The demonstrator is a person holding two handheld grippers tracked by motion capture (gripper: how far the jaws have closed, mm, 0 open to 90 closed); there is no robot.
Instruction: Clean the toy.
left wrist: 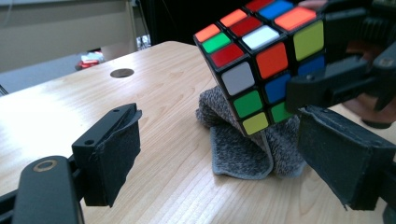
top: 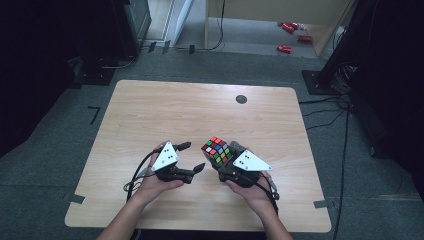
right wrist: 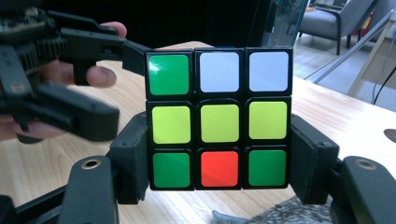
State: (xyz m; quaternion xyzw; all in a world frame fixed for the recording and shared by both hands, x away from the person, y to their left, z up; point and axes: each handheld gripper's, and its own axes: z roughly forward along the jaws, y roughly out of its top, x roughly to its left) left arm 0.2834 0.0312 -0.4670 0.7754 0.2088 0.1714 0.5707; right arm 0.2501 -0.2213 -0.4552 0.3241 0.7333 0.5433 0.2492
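The right gripper [top: 231,159] pinches the scrambled, multicoloured plastic puzzle cube [top: 217,151] above the grey knitted cloth [left wrist: 243,144] — just right of the left gripper [top: 191,156], whose jaws stand spread and empty beside it.

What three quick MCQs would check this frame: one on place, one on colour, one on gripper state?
1. Where is the grey cloth?
A. on the table under the cube
B. on the floor
C. in the left gripper

2. The middle row of the cube face toward the right gripper's camera is:
A. blue
B. yellow
C. white

3. The left gripper is:
A. shut on the cloth
B. shut on the cube
C. open

Key: 1 A, it lies on the wood below the cube; 2 B, three yellow squares; 3 C, its jaws stand apart, holding nothing, while the right gripper clamps the cube.
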